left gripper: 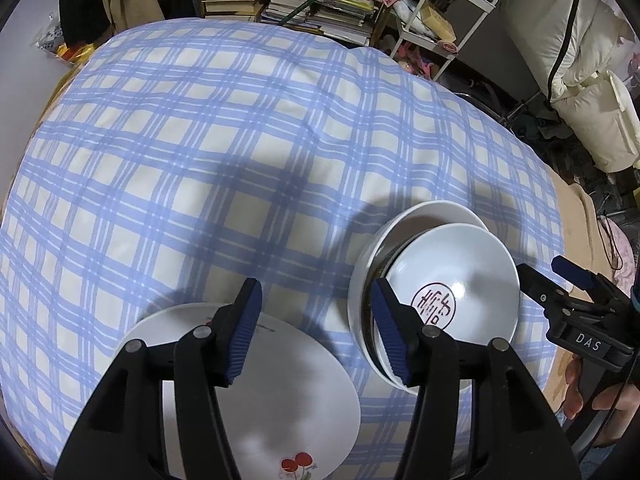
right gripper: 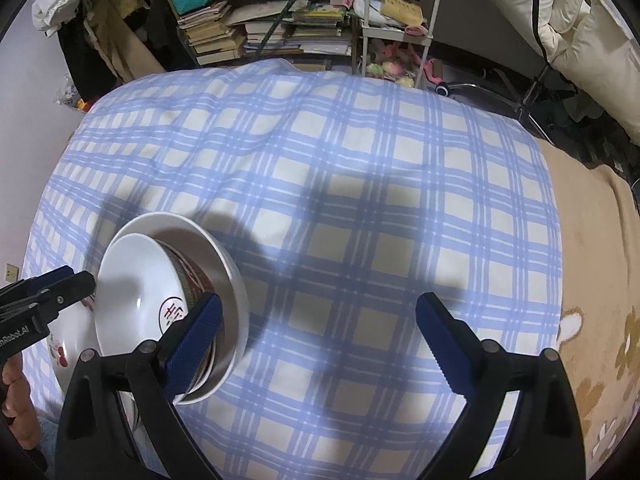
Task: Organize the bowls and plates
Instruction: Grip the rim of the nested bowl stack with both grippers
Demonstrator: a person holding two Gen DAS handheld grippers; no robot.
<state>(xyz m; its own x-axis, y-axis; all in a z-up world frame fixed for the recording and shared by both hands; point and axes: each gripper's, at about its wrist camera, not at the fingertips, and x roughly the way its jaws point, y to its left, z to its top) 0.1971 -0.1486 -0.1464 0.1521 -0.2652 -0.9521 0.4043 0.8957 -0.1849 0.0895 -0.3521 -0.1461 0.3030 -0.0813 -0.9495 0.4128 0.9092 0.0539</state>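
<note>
Left gripper (left gripper: 316, 332): we see jaws apart, gripping nothing, above the plate's far edge.
Right gripper (right gripper: 320, 340): jaws wide, empty.
Bowls (left gripper: 452, 280): nested, on the checked cloth (left gripper: 200, 140).
Plate (left gripper: 280, 392): just left of the bowls.

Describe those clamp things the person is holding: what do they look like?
Both are black plastic tongs. The left gripper and the right gripper each have two hinged fingers with silver rivets and ribbed blue pads. Seen from the side, the right one carries white lettering, "DAS", and a thin black cable.
</note>
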